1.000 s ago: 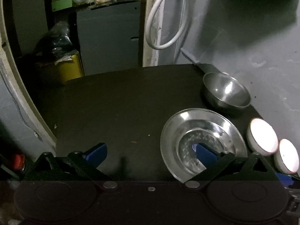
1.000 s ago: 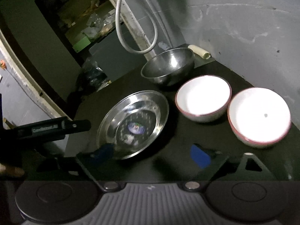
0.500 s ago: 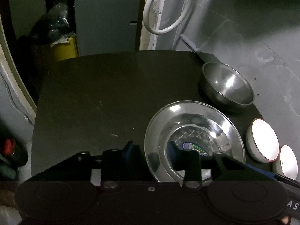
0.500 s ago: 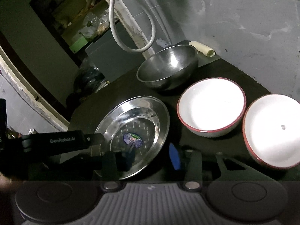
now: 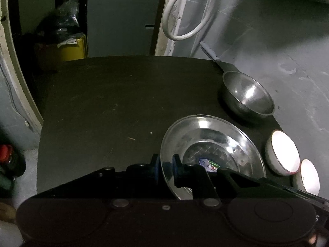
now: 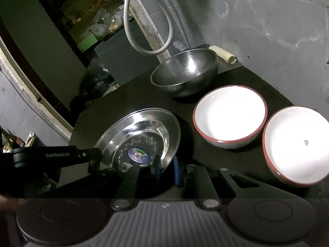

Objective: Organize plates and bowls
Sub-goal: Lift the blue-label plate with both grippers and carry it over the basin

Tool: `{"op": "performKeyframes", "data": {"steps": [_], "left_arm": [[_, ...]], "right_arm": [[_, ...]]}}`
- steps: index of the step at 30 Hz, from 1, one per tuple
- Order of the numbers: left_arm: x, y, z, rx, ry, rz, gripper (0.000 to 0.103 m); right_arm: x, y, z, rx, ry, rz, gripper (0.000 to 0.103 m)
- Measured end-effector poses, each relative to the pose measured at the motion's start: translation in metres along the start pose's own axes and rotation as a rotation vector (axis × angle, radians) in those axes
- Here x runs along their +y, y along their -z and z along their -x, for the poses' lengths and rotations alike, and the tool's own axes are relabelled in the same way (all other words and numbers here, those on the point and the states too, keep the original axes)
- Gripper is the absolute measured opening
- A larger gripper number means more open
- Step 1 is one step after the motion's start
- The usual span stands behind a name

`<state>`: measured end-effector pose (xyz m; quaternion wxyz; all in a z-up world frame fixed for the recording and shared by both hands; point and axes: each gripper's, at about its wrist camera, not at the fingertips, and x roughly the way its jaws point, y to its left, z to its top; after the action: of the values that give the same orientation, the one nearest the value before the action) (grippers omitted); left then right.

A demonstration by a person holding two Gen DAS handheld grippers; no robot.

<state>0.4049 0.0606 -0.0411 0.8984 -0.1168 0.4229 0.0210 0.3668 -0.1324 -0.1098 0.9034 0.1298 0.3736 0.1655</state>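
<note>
Left wrist view, left gripper (image 5: pixel 165 169): jaws have just been closing and now pinch the near-left rim of the steel plate (image 5: pixel 211 144), blue pads either side of the rim
Left view, change: a second ago the fingers stood wide apart, one over the plate
Left view, surroundings: steel bowl (image 5: pixel 247 94) beyond the plate; two white bowls (image 5: pixel 282 152) at right on the black table (image 5: pixel 113 107)
Right wrist view, right gripper (image 6: pixel 166 169): jaws have just been closing; now clamped on the plate's near-right rim
Right view, change: earlier spread wide
Writing: left gripper's arm reads "GenRobot.AI"; plate sticker (image 6: pixel 138 155) illegible
</note>
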Motion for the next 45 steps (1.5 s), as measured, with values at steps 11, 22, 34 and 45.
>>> {"op": "performKeyframes", "data": {"steps": [11, 22, 34, 45], "left_arm": [[-0.003, 0.014, 0.038, -0.042, 0.014, -0.024, 0.013], [-0.001, 0.033, 0.096, -0.106, 0.018, -0.045, 0.013], [0.016, 0.069, 0.153, -0.140, 0.007, 0.001, 0.014], [0.031, 0.100, 0.174, -0.096, -0.008, 0.025, 0.014]], "right_arm": [[0.007, 0.008, 0.027, -0.027, -0.016, 0.034, 0.015], [0.031, 0.022, 0.072, -0.064, -0.038, 0.116, 0.015], [0.064, 0.049, 0.117, -0.043, -0.099, 0.237, 0.015], [0.082, 0.072, 0.136, 0.013, -0.128, 0.326, 0.015]]}}
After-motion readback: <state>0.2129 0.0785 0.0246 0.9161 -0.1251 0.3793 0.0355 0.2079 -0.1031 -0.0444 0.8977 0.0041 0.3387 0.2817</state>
